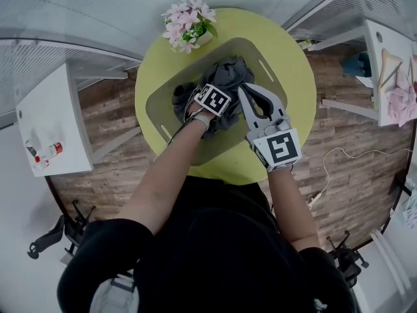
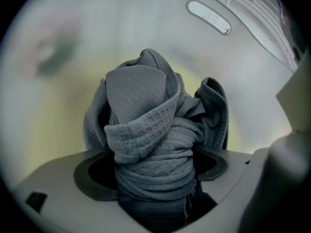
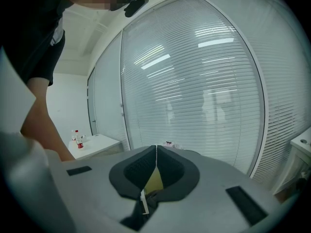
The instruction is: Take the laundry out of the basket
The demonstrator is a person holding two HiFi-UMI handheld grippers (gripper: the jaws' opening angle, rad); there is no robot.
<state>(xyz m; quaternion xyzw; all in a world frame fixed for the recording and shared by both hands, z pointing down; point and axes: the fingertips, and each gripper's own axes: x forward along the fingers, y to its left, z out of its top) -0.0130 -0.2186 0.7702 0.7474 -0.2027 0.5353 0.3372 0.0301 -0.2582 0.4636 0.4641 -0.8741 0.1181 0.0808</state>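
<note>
Down in the basket point(image 1: 163, 102), the left gripper point(image 2: 153, 171) stands with its jaws spread wide either side of a twisted heap of dark grey laundry point(image 2: 141, 106), not pinching it. Its forearm reaches steeply downward. Over the basket's right side, the right gripper point(image 3: 155, 154) is pressed closed on nothing and held nearly level. Pink flowers point(image 1: 187, 23) sit just beyond the basket on the round green table point(image 1: 290, 64).

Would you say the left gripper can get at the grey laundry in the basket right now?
Probably yes: the left gripper stands open astride the grey laundry in the basket; nothing blocks it.
</note>
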